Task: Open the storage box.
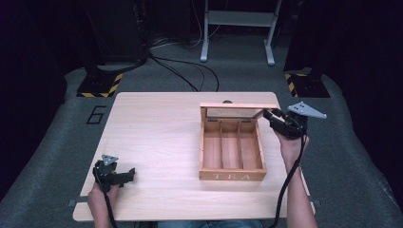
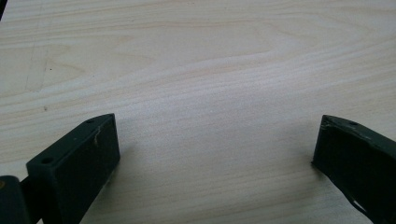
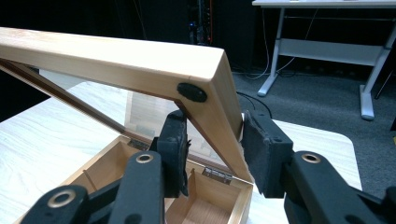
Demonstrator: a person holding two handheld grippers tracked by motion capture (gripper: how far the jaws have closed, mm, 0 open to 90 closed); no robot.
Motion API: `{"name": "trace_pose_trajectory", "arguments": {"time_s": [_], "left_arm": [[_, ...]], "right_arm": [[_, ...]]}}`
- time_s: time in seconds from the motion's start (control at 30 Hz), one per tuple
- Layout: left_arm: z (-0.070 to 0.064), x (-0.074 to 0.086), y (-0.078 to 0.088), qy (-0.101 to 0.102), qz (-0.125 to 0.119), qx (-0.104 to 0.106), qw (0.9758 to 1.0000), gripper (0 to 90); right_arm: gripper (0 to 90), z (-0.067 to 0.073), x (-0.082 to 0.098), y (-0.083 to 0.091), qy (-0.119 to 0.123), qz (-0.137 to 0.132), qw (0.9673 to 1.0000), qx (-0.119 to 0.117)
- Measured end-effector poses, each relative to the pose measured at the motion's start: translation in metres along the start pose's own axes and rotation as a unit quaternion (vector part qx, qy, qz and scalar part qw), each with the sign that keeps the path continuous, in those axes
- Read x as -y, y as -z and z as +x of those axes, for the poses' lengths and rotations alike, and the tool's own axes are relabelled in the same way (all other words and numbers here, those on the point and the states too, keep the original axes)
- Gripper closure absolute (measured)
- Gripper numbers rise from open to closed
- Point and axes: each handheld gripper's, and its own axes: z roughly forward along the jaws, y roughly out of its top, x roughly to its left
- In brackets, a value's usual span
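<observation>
A wooden tea box (image 1: 232,151) marked TEA stands right of the table's middle, its three compartments empty. Its glass-paned lid (image 1: 237,110) is raised on the far hinges. My right gripper (image 1: 267,114) is at the lid's right end, shut on the lid's side frame (image 3: 219,112), one pad inside and one outside. My left gripper (image 1: 129,174) rests low over the table near the front left corner, open, with bare wood between its jaws (image 2: 215,140).
The light wooden table (image 1: 152,128) has free room left of the box. Beyond it lie grey carpet, black cables (image 1: 190,71), a white desk frame (image 1: 237,28) and two stands with yellow-black striped bases (image 1: 100,83).
</observation>
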Motion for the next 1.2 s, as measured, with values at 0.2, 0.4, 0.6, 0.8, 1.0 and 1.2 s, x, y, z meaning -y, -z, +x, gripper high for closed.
{"name": "trace_pose_trajectory", "arguments": {"time_s": [0.2,0.4,0.6,0.8,1.0,1.2], "left_arm": [[0.000,0.000,0.000,0.000,0.000,0.000,1.0000,0.4],[0.000,0.000,0.000,0.000,0.000,0.000,1.0000,0.4],[0.000,0.000,0.000,0.000,0.000,0.000,1.0000,0.4],[0.000,0.000,0.000,0.000,0.000,0.000,1.0000,0.4],[0.000,0.000,0.000,0.000,0.000,0.000,1.0000,0.4],[0.000,0.000,0.000,0.000,0.000,0.000,1.0000,0.4]], "right_arm": [[61.0,0.000,0.000,-0.001,0.002,-0.001,1.0000,0.000],[61.0,0.000,-0.001,-0.001,0.002,0.001,1.0000,0.000],[61.0,0.000,-0.001,-0.001,0.002,0.001,1.0000,0.000],[60.9,0.000,0.000,0.000,0.003,0.003,1.0000,0.000],[60.5,0.002,0.003,0.004,0.000,0.005,1.0000,-0.002],[59.2,0.005,0.012,0.011,0.004,0.009,0.9999,-0.008]]}}
